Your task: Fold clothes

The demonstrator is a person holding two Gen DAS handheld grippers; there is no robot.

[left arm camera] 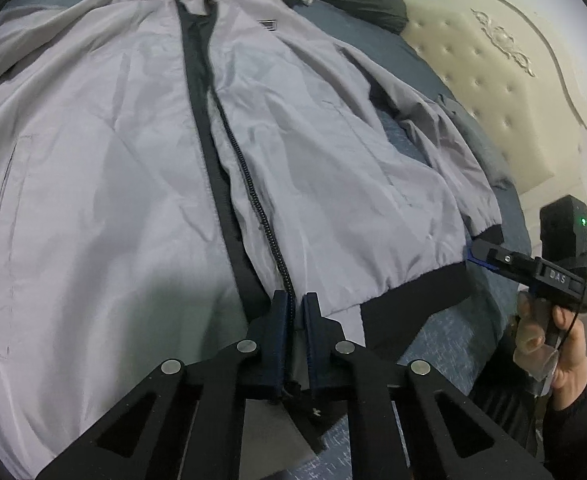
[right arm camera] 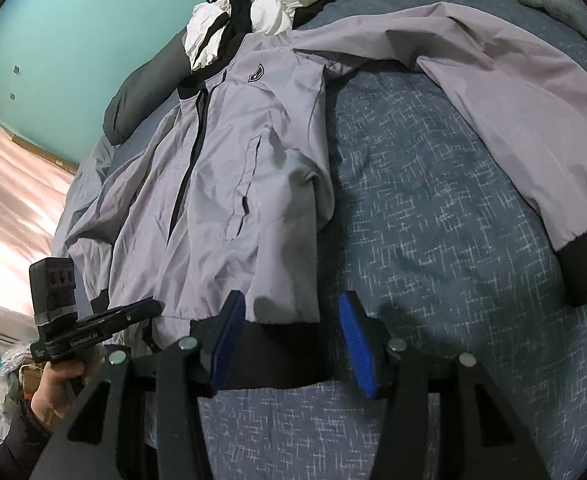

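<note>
The grey jacket (left arm camera: 133, 140) lies front-up on the bed (right arm camera: 433, 184), long axis running from hem away to collar. The left tongs (left arm camera: 293, 304) are clamped on the hem at the zip (left arm camera: 253, 184). The right tongs (right arm camera: 289, 328) stand half open over the hem's black band (right arm camera: 285, 356), not yet gripping, nearer the outflung sleeve (right arm camera: 513, 92).

Grey jacket (left arm camera: 125, 152), black trim, unzipped, spread flat on bed

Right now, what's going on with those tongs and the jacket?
Left tongs shut on jacket hem at zipper. Right tongs open, straddling hem corner. White clothes piled beyond collar, not in the way.
</note>
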